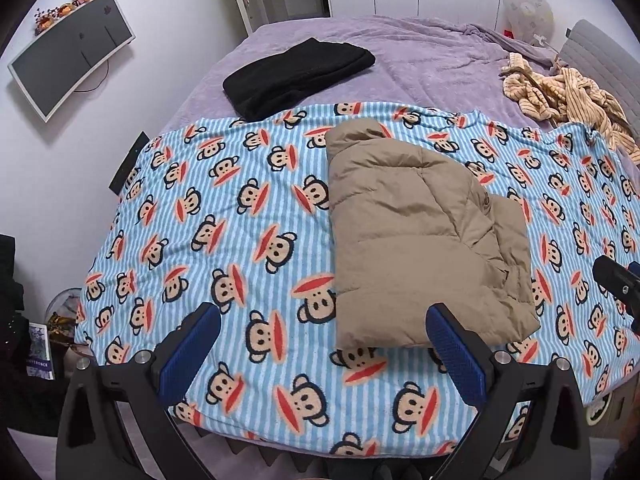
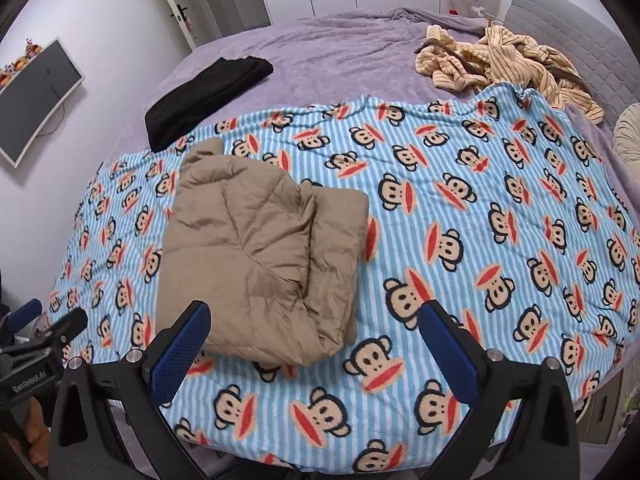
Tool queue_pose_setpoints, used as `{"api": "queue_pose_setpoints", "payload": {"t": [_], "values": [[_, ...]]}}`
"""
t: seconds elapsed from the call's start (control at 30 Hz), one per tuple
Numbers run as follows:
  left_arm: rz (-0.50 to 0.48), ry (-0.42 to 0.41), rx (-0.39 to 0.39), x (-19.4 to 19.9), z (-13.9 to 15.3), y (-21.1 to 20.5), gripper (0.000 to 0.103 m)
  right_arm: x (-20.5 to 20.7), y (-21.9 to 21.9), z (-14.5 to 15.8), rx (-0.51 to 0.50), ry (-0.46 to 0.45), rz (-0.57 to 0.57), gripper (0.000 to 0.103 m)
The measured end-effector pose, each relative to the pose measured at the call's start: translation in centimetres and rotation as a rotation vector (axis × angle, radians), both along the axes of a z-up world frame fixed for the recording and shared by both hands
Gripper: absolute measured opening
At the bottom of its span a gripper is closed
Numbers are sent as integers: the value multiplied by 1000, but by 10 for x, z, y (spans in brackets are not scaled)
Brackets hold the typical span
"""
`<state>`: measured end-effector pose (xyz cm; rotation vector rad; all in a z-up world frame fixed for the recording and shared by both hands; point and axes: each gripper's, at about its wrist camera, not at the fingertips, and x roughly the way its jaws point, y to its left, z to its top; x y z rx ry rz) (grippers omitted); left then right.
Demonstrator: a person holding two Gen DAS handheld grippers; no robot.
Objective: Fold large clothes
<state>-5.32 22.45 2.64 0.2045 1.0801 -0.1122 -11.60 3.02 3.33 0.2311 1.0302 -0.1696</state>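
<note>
While both claws hang spread, empty — left claw (image 1: 322, 346), right claw (image 2: 316, 344) — puffy jacket (image 1: 420, 236) on blanket (image 1: 224, 216) could spring open, slippery.

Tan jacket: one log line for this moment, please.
tan jacket folded on monkey blanket | left gripper open, empty | right gripper open, empty

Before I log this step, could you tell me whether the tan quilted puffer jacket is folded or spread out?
Folded: the tan quilted puffer jacket lies as a compact layered bundle on the monkey-print striped blanket, untouched by either gripper.
</note>
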Motion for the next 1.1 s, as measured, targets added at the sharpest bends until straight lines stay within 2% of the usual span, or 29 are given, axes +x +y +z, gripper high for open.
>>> {"api": "queue_pose_setpoints", "payload": {"t": [0.37, 1.1], "values": [[34, -33, -63, 15, 19, 19, 103, 14, 34, 28, -68, -38, -6, 103], [54, -30, -58, 15, 16, 21, 103, 14, 37, 25, -74, -21, -4, 103]]}}
